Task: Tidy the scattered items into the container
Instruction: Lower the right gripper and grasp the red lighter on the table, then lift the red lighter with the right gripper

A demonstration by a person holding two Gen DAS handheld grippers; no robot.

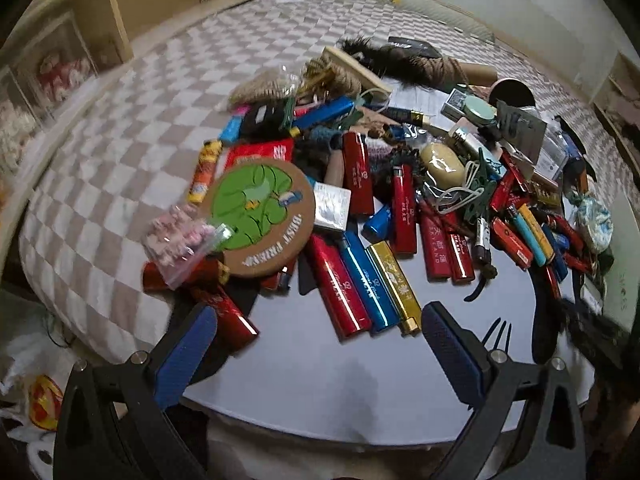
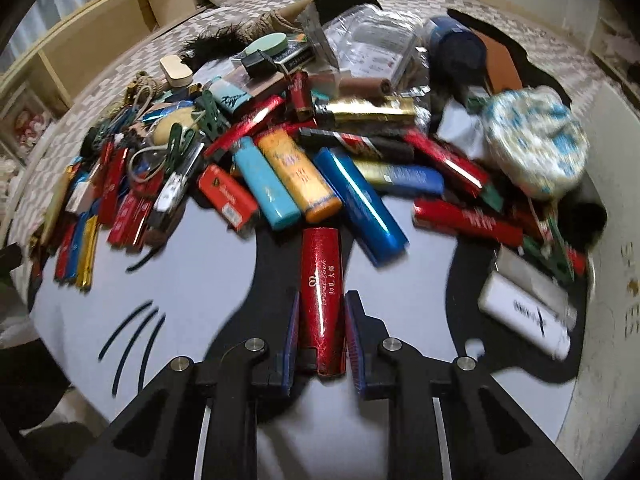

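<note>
A pile of scattered items, mostly lighters, lies on a white mat with black cat markings (image 1: 320, 372). My left gripper (image 1: 318, 336) is open and empty, just short of red (image 1: 338, 284), blue (image 1: 366, 280) and gold lighters (image 1: 394, 284). A round cork coaster with a green design (image 1: 258, 216) lies to their left. My right gripper (image 2: 322, 320) is shut on a red lighter (image 2: 322, 296), held lengthwise between the blue pads above the mat (image 2: 208, 264). No container shows in either view.
The mat lies on a checkered bedspread (image 1: 132, 152). A wooden shelf (image 1: 100, 20) runs along the left. A bag of pink beads (image 1: 180, 236) overhangs the mat's left edge. A white power bank (image 2: 524, 316) and a blue-white pouch (image 2: 536, 140) lie at right.
</note>
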